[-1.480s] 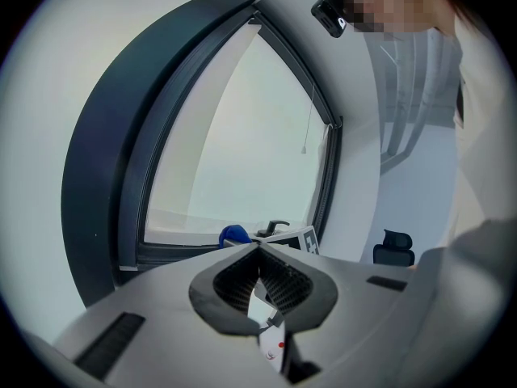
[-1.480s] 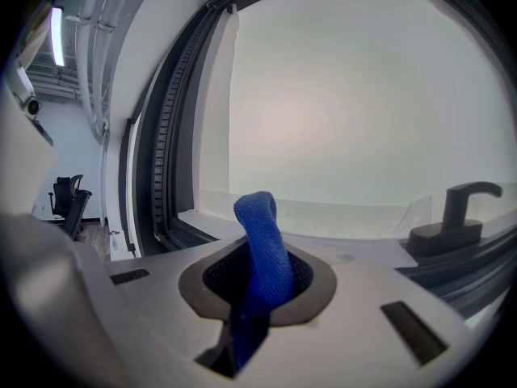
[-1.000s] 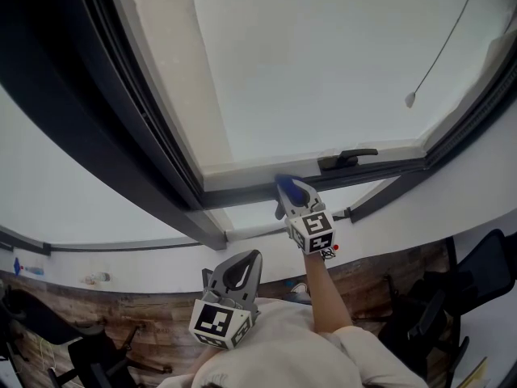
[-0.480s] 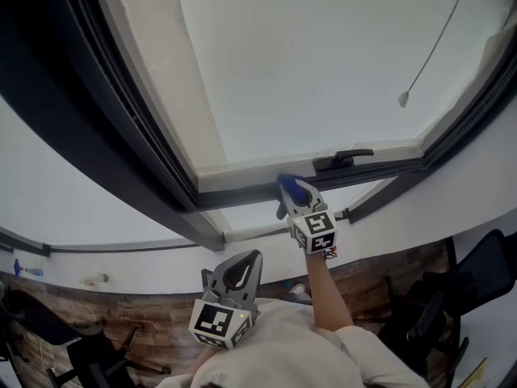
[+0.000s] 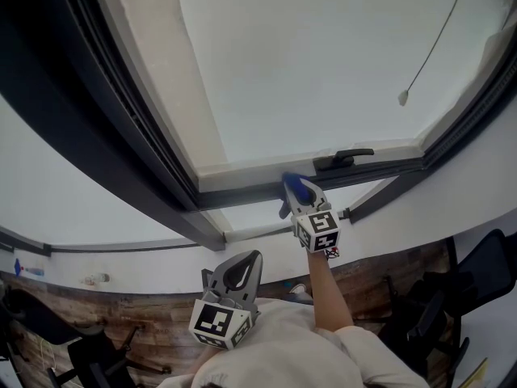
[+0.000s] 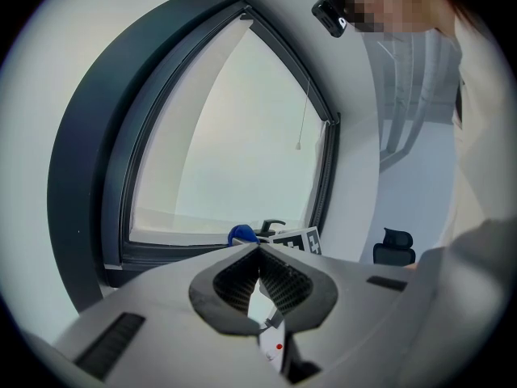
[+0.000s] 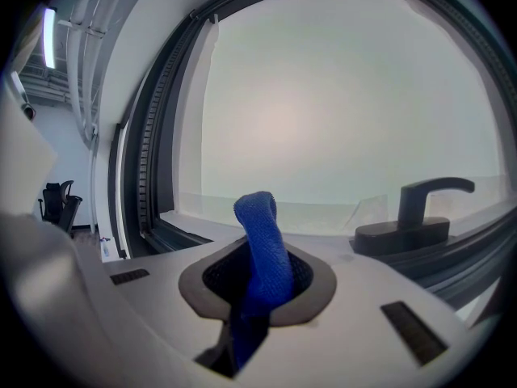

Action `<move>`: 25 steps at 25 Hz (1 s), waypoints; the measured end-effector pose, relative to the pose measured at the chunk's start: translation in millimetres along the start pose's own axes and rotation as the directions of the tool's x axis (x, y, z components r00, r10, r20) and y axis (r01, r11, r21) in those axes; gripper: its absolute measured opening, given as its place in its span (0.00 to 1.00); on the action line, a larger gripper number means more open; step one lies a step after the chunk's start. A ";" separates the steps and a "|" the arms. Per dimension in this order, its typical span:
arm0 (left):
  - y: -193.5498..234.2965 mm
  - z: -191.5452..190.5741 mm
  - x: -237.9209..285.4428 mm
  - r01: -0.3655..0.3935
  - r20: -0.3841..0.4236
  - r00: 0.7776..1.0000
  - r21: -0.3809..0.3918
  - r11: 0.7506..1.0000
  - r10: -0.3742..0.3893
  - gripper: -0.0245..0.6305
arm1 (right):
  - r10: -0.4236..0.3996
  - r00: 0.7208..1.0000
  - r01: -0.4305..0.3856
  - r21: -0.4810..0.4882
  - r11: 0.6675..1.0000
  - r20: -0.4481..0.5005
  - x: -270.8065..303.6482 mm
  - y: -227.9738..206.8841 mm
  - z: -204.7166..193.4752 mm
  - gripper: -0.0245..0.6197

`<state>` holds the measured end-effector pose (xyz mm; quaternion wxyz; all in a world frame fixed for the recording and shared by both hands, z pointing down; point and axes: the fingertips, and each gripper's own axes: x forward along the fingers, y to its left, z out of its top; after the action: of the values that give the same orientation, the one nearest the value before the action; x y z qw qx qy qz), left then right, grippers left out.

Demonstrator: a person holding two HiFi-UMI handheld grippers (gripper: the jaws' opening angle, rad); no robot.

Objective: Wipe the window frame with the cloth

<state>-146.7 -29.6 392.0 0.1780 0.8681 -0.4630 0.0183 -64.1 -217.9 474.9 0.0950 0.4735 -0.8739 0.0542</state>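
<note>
Mid-frame, R tool (image 5: 297,196) pinches blue cloth (image 7: 260,241) by window frame (image 5: 242,191); prob. soft, light, so grip bunched middle. L tool (image 6: 258,253) closed, empty.

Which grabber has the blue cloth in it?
The right gripper, up at the window frame, pinches the blue cloth; the left gripper hangs lower, shut and empty.
</note>
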 end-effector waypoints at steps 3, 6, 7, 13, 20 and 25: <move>1.0 -0.5 -1.4 -0.001 0.003 1.000 -0.001 1.000 0.001 0.05 | -0.014 1.000 0.014 0.006 1.000 0.003 -1.9 -4.3 -0.8 0.12; 2.5 0.2 -2.5 -0.006 0.006 1.000 -0.003 1.000 0.006 0.05 | -0.028 1.000 0.028 0.012 1.000 0.006 -3.8 -9.6 -0.8 0.12; 2.9 0.2 -2.5 -0.006 0.006 1.000 -0.004 1.000 0.006 0.05 | -0.033 0.999 0.033 0.015 0.999 0.007 -4.4 -11.5 -0.8 0.12; 3.5 1.0 -1.7 -0.007 0.006 1.000 -0.004 1.000 0.007 0.05 | -0.058 0.998 0.058 0.030 0.998 0.010 -8.0 -22.7 -0.9 0.12; 2.9 1.1 0.5 -0.008 0.006 1.000 -0.003 1.000 0.008 0.05 | -0.078 0.997 0.077 0.044 0.996 0.013 -12.2 -34.3 -2.1 0.12; 1.2 0.9 2.4 -0.010 0.004 1.000 -0.003 1.000 0.010 0.05 | -0.092 0.996 0.091 0.056 0.994 0.016 -15.7 -43.1 -2.5 0.12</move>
<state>-146.4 -32.5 392.0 0.1781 0.8656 -0.4676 0.0165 -19.4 -228.1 474.1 0.0764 0.5162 -0.8502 0.0694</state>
